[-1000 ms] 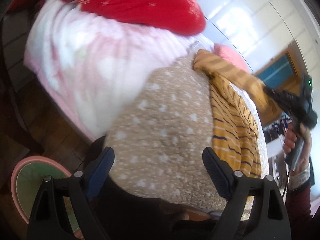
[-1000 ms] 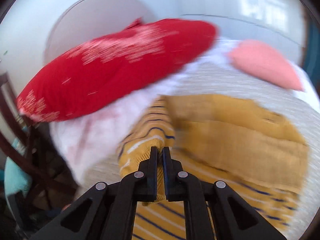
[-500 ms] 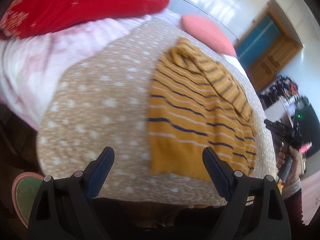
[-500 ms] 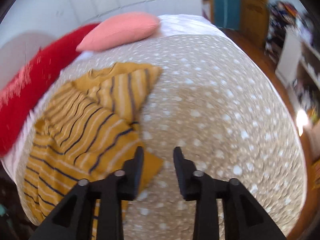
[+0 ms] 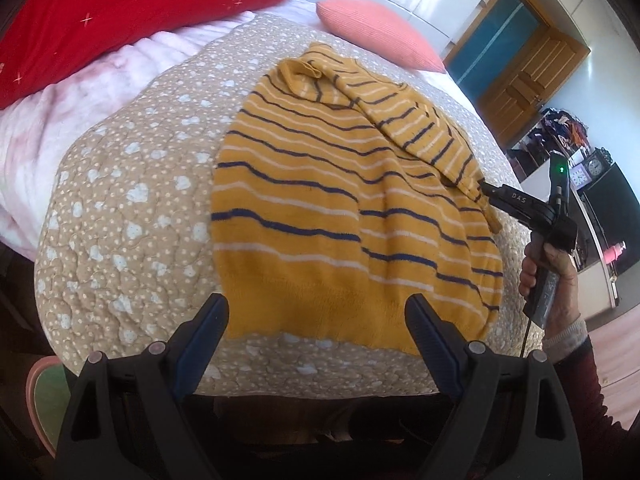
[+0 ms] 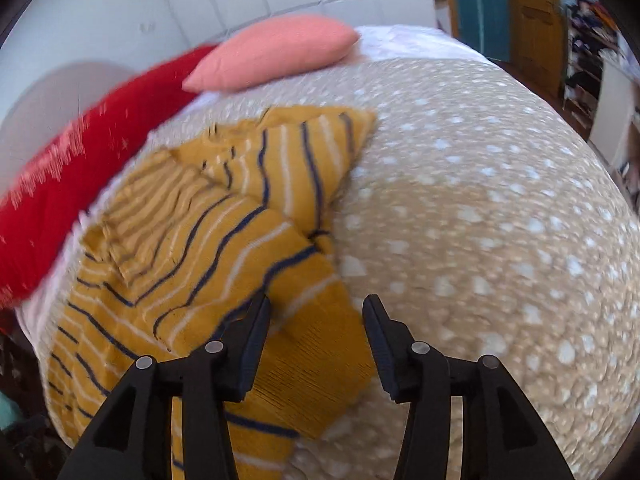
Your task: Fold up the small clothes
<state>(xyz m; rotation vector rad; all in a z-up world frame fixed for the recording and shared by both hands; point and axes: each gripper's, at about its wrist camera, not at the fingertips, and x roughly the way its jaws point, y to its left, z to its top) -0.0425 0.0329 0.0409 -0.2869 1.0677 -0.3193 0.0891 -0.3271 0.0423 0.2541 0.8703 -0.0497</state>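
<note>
The soft, limp mustard striped top lies flat on the spotted bed quilt just ahead of the wide-open, empty left tool, best pinched at its hem, while the right tool, opening, seemingly grips nothing.

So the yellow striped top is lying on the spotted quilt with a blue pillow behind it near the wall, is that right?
Not quite: the pillow behind the yellow striped top is coral pink, not blue, as the right wrist view shows. The top does lie on the spotted quilt.
</note>
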